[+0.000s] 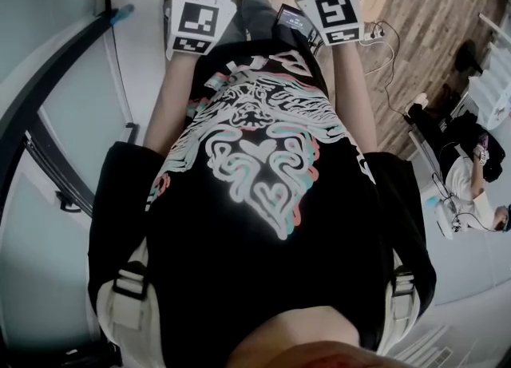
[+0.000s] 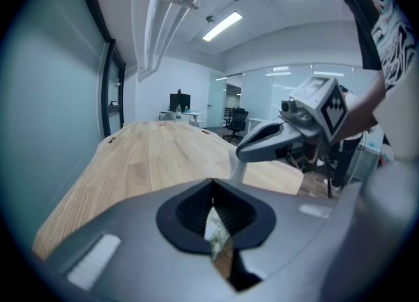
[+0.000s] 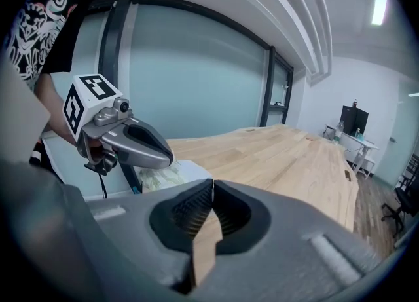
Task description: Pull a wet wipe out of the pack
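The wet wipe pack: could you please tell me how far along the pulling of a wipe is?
Done: nothing yet; no wipe shows out of the pack on the table. In hand: the left hand-held gripper hangs by the pack, the right hand-held gripper beside it, both shut and empty. Left: gripping a wipe and pulling it out.

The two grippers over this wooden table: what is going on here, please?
A person in a black printed shirt holds a gripper in each hand at the wooden table. The left gripper and the right gripper are both shut and empty, side by side. The wet wipe pack lies on the table near the left gripper, held by neither.
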Demonstrator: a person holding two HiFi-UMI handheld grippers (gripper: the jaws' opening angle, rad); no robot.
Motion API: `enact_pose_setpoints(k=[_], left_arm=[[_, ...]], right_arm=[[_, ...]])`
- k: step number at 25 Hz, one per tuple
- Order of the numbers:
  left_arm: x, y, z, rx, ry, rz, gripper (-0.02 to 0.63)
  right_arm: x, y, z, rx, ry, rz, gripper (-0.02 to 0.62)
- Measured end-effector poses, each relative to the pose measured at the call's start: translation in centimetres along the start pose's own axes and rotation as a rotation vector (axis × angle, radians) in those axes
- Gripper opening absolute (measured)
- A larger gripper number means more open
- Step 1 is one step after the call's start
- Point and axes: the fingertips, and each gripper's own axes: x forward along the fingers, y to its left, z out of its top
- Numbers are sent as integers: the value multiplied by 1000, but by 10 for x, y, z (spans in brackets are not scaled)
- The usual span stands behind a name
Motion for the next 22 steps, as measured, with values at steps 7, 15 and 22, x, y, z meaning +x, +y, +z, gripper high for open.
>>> enact_pose_setpoints(k=[7,15,22], left_arm=[[7,-3,3,13,1,-29,-12],[9,-2,6,13,-1,-37,-11],[11,0,7,17,3,-42,-11]], right_arm=[[-6,-10,-11,27,22,-34,2],[-9,-26,-38,83,66,-74,2],[-10,-31,-53,89,102,-79,2]])
